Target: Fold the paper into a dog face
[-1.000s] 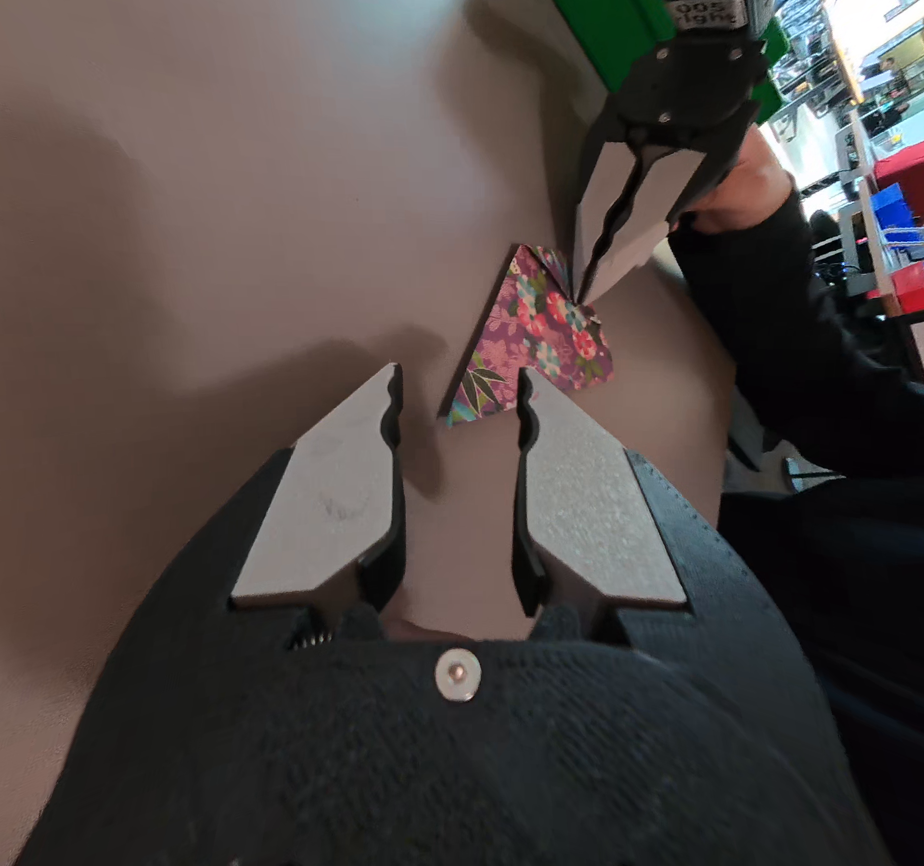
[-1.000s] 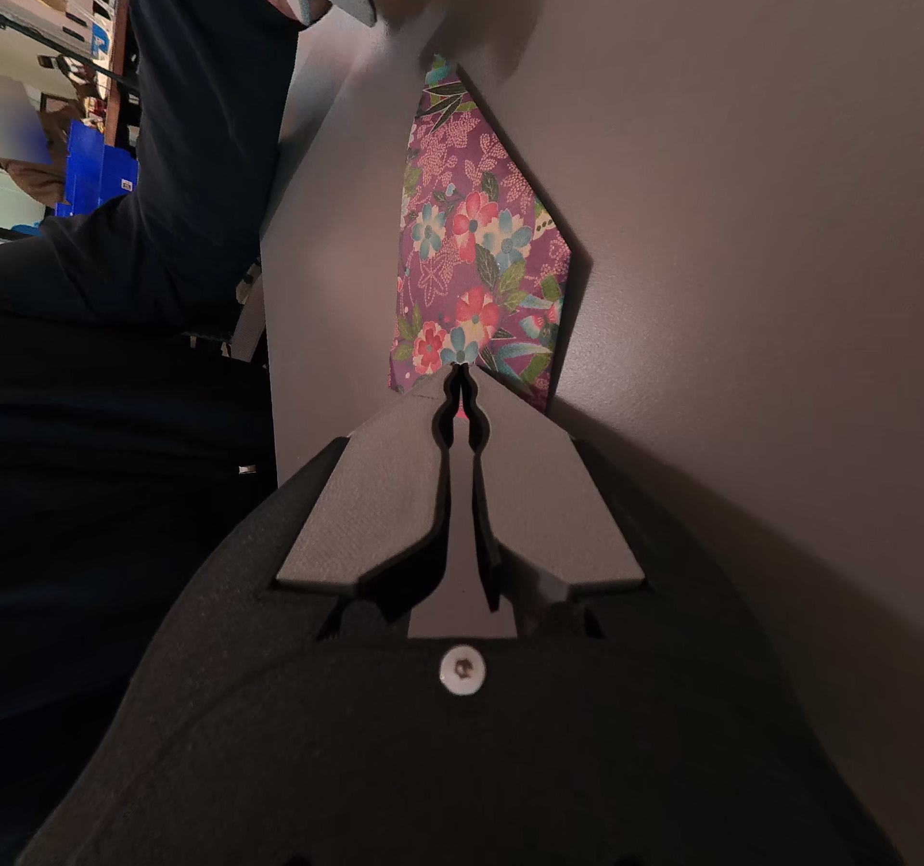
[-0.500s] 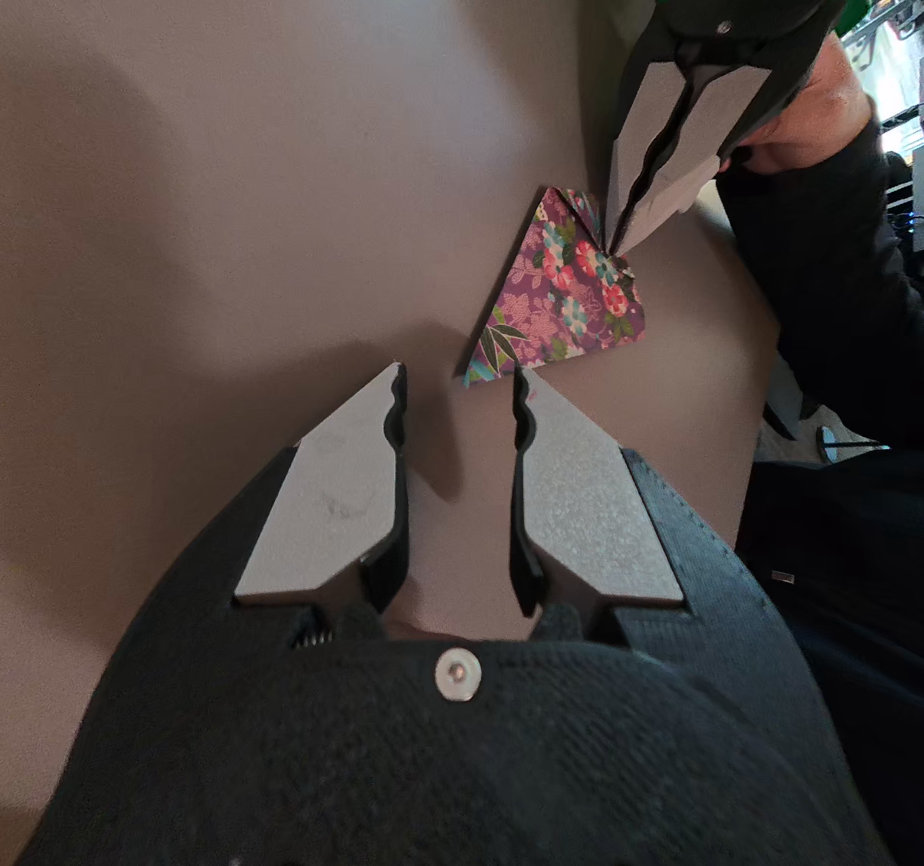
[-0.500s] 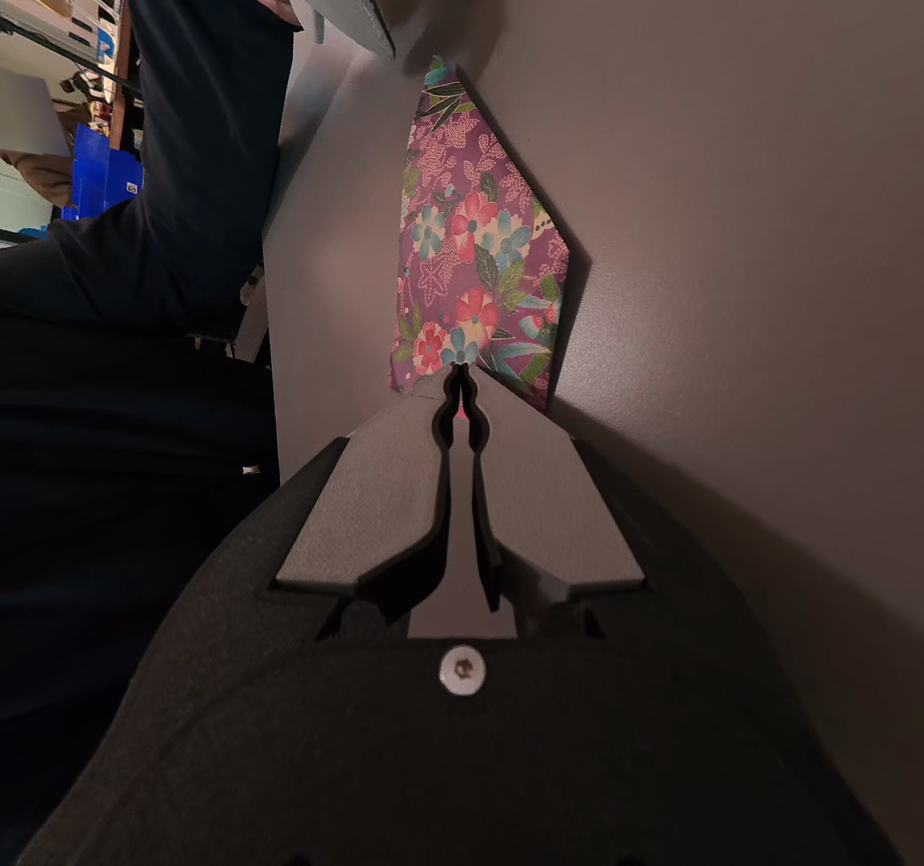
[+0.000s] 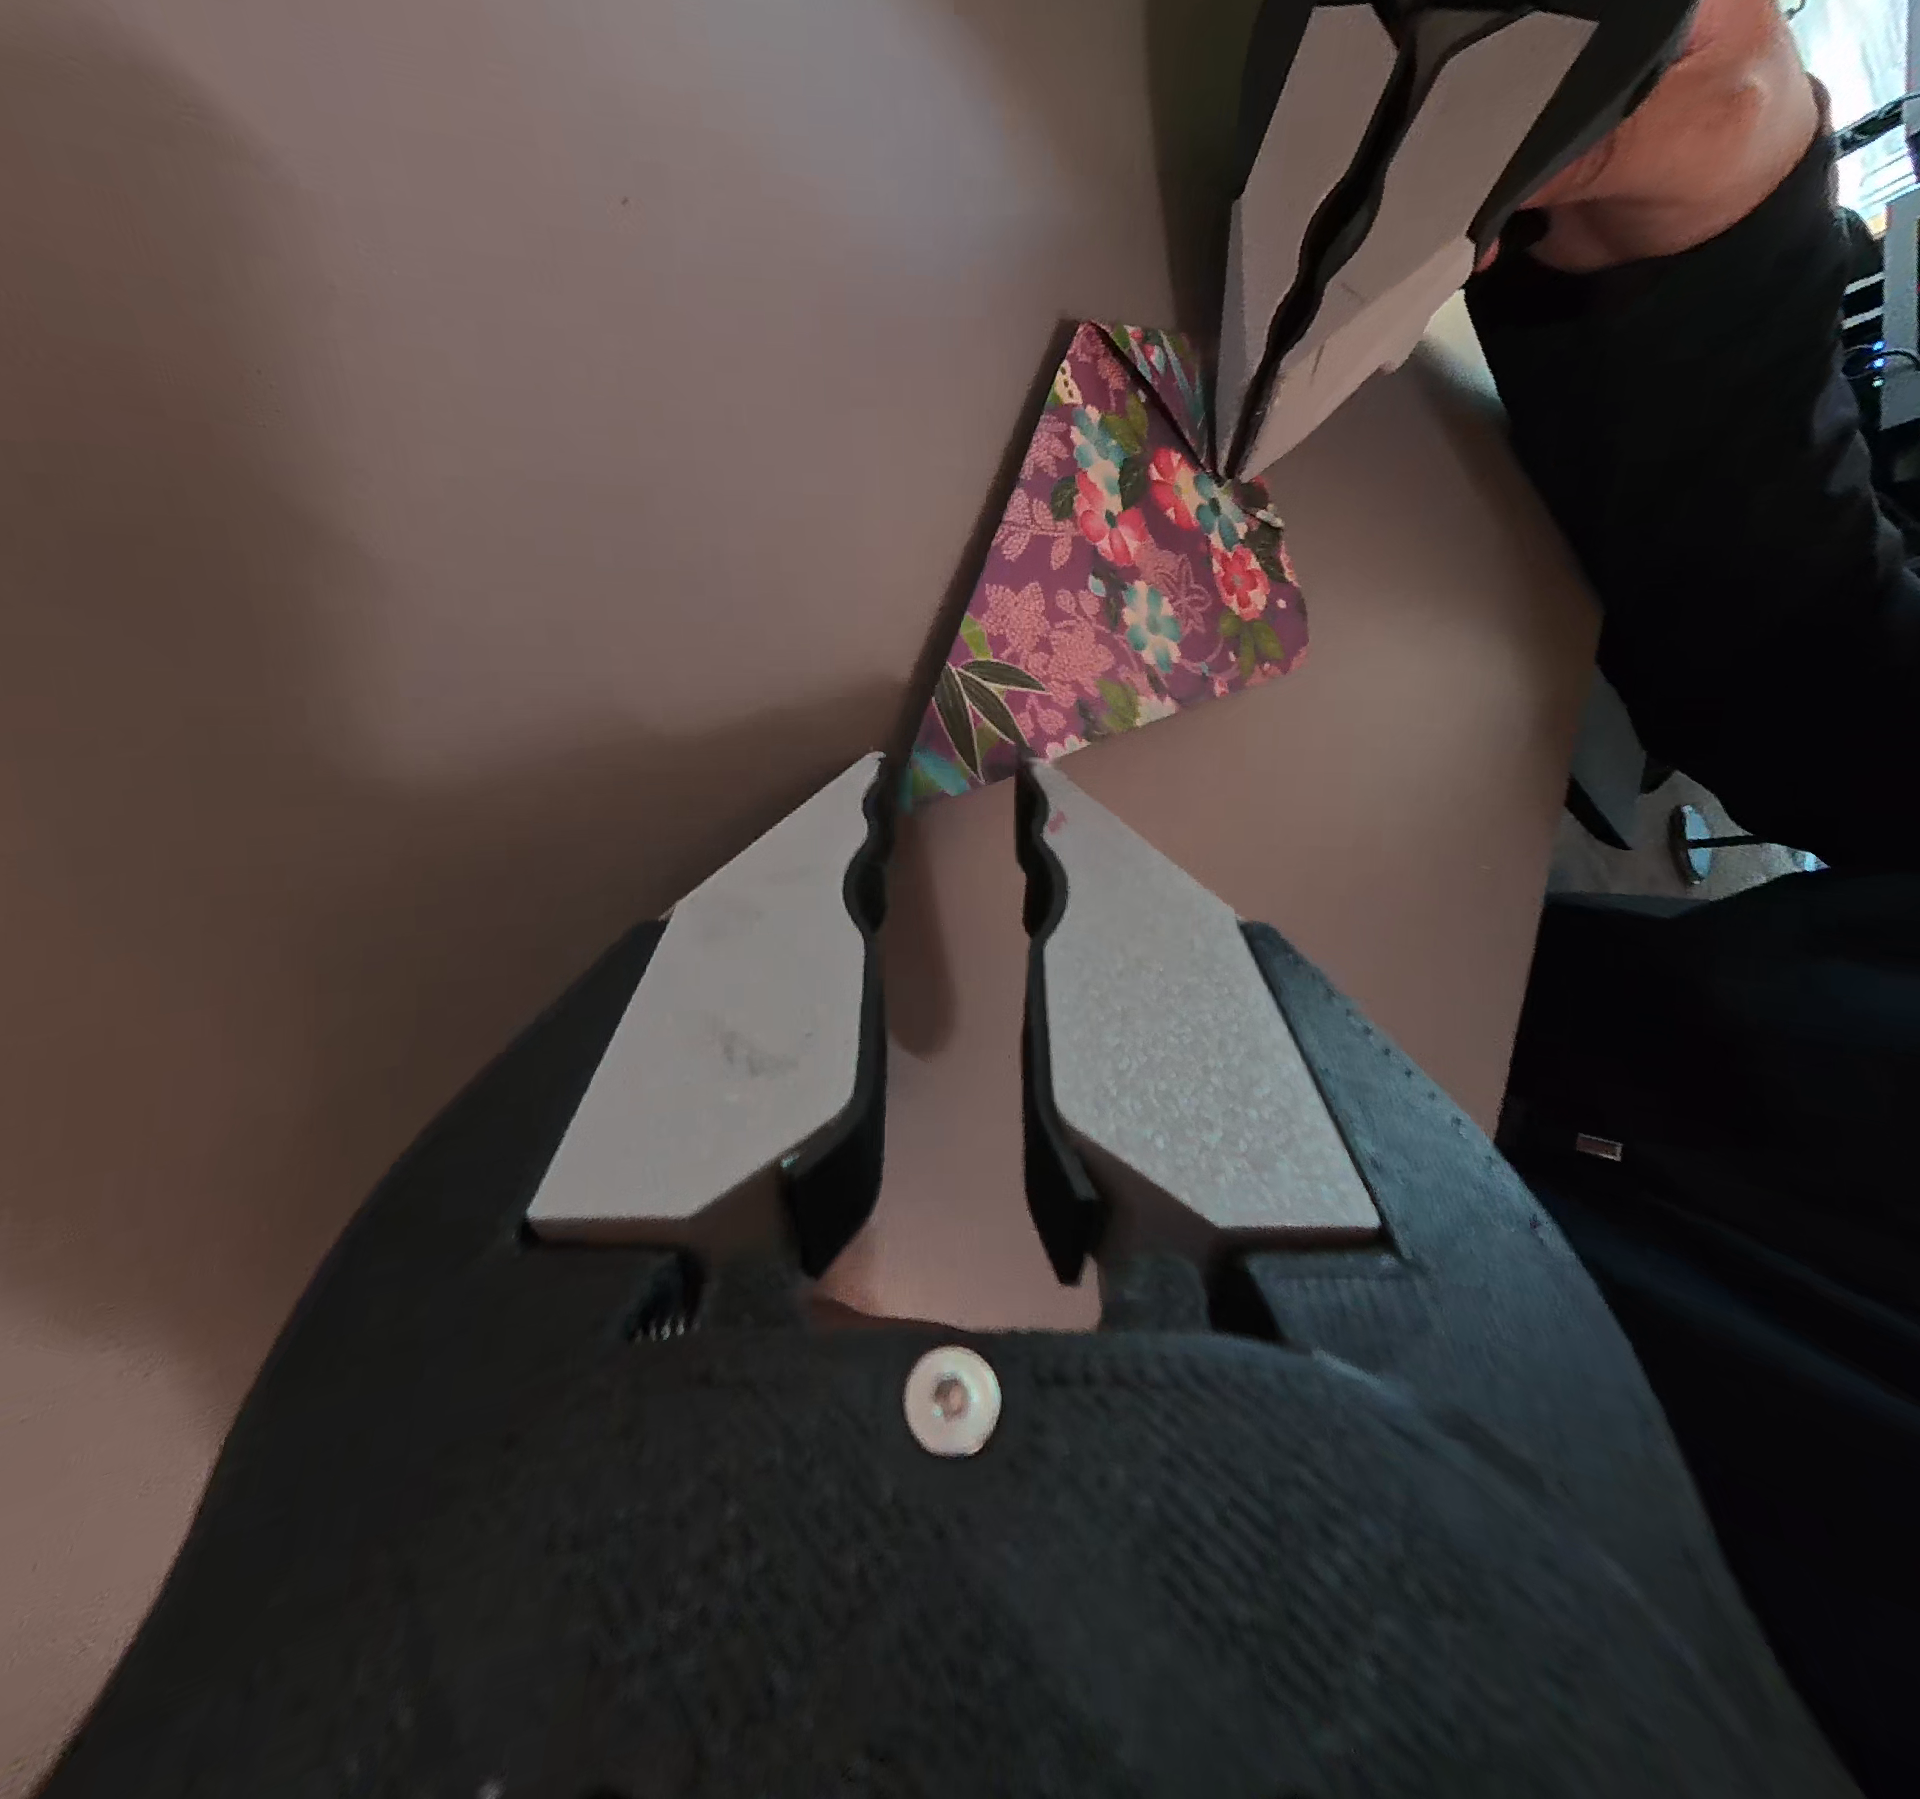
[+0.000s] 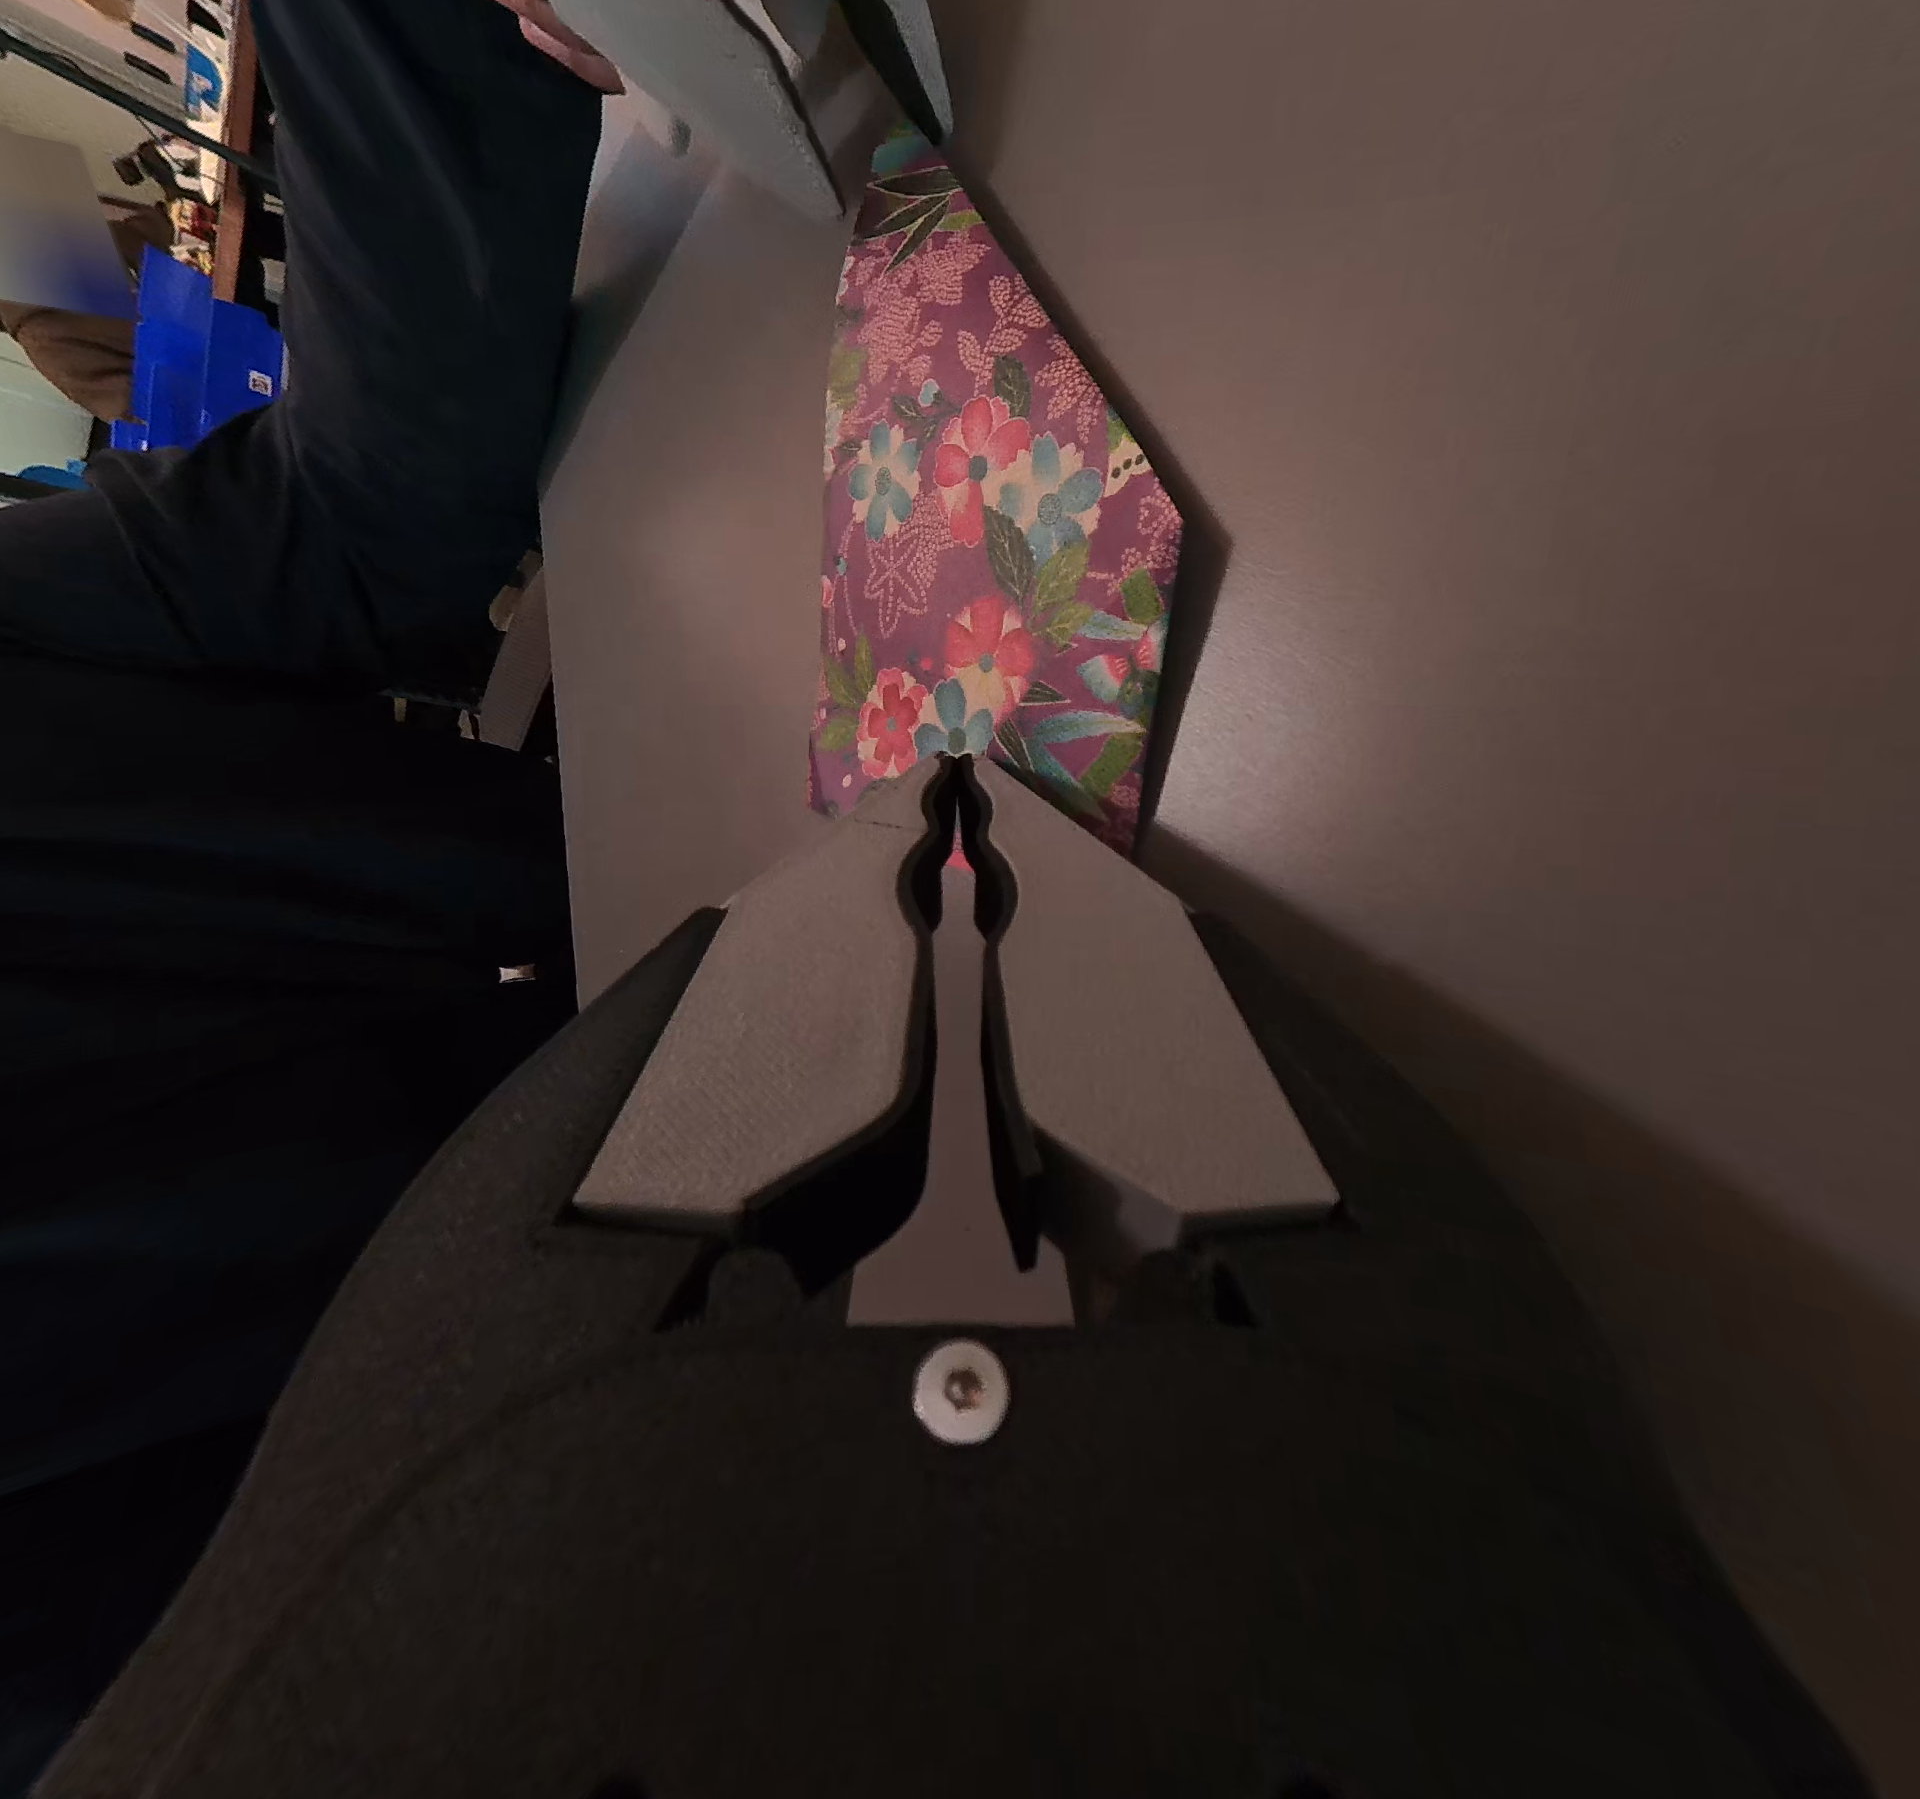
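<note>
Closest in the left wrist view, the left gripper [image 5: 951,778] lies low over the grey-brown table [image 5: 468,347], its jaws apart with a clear gap between them, the near tip of the folded floral paper [image 5: 1122,596] sitting right at the mouth of that gap. Whether either fingertip touches the paper I cannot tell. Beyond it the paper lies flat on the table, purple with pink and blue blossoms, one corner already folded over. At its far side the right gripper [image 5: 1242,461] comes down steeply, jaws drawn together, tips pressed on the paper beside that folded corner; a bare hand [image 5: 1704,108] and dark sleeve [image 5: 1766,419] sit behind it.

Only the right wrist view shows how narrow that closure is: the right gripper [image 6: 958,762] has its tips nearly meeting on the paper's [image 6: 987,523] near edge, with a sliver of pink showing in the slot behind them. Farther off, the left gripper [image 6: 883,160] hangs over the opposite tip. This view also shows the table's edge [image 6: 561,606] running just left of the paper, while bare tabletop spreads wide to the right.
</note>
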### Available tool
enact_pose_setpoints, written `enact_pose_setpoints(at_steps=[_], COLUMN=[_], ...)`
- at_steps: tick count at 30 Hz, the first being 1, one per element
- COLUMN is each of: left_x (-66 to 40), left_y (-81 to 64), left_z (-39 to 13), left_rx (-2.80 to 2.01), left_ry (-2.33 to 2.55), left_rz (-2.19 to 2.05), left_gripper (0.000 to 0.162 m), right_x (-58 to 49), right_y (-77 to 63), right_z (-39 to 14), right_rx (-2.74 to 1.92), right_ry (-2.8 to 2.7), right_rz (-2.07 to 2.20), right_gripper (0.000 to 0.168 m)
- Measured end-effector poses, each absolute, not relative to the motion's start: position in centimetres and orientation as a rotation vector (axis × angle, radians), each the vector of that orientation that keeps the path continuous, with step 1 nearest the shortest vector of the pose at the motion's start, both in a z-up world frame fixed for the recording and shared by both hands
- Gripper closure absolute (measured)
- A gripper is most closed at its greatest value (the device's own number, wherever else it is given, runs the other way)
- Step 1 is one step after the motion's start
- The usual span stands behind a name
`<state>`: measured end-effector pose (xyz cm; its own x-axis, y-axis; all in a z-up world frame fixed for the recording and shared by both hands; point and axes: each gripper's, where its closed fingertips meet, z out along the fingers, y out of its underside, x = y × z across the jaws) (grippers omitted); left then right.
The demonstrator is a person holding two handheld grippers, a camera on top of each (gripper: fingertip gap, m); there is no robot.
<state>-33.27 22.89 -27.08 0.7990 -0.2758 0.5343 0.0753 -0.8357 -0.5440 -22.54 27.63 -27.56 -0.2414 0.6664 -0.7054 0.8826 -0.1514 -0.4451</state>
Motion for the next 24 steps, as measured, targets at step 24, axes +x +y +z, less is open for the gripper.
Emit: enact_pose_setpoints(at_steps=[24], left_x=[-33.4], left_y=[22.0], left_z=[-26.6], left_rx=[-2.42], left_ry=[0.206], left_rz=[-0.853], left_gripper=[0.136], right_x=[-22.6], right_y=[27.8], right_z=[-27.6], right_rx=[1.765], right_ry=[1.87], right_rz=[-1.347], right_gripper=[0.168])
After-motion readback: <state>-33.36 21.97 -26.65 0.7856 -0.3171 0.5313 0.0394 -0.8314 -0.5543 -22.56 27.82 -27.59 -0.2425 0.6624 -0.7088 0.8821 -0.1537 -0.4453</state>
